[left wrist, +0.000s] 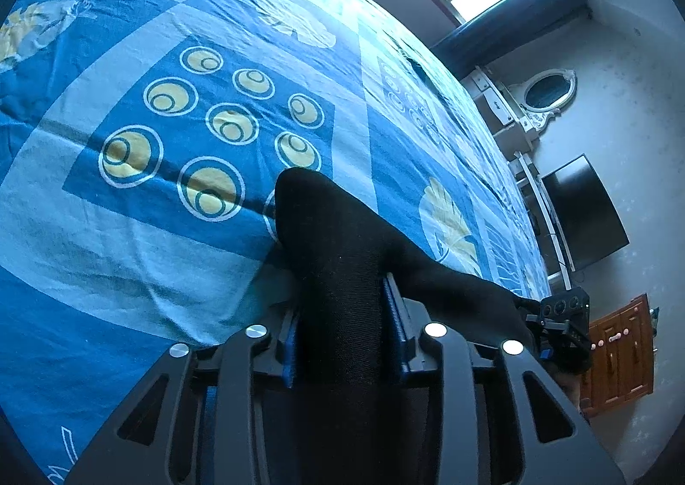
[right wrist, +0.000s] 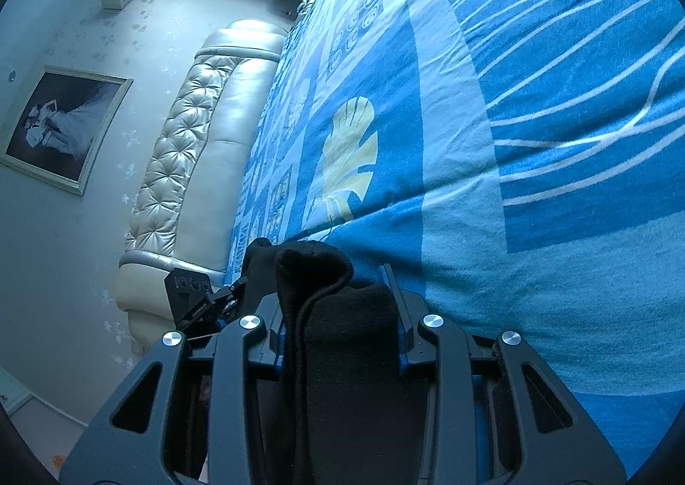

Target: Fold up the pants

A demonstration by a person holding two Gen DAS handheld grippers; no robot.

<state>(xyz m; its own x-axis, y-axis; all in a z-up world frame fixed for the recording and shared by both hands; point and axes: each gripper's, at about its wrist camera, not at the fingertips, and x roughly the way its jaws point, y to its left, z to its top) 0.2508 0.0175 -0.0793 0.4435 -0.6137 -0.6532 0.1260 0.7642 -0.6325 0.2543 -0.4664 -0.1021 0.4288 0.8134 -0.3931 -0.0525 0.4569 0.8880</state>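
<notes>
The blue patterned bedsheet (left wrist: 128, 228) covers the bed below me. The black pants (left wrist: 342, 236) hang above it, stretched between my two grippers. My left gripper (left wrist: 342, 339) is clamped on one bunch of the fabric, and my right gripper (right wrist: 340, 326) is clamped on another bunch.

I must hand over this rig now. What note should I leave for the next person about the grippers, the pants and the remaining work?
Left hand-held gripper: shut on the black pants, fabric bunched between its fingers.
Right hand-held gripper: also shut on the pants, at another part; a cord shows in the fabric there.
The pants stretch between both grippers, just over the blue patterned bedsheet.
Done: both grips are taken.
Left: no finished fold is visible; probably lay the pants flat on the sheet, then fold.
</notes>
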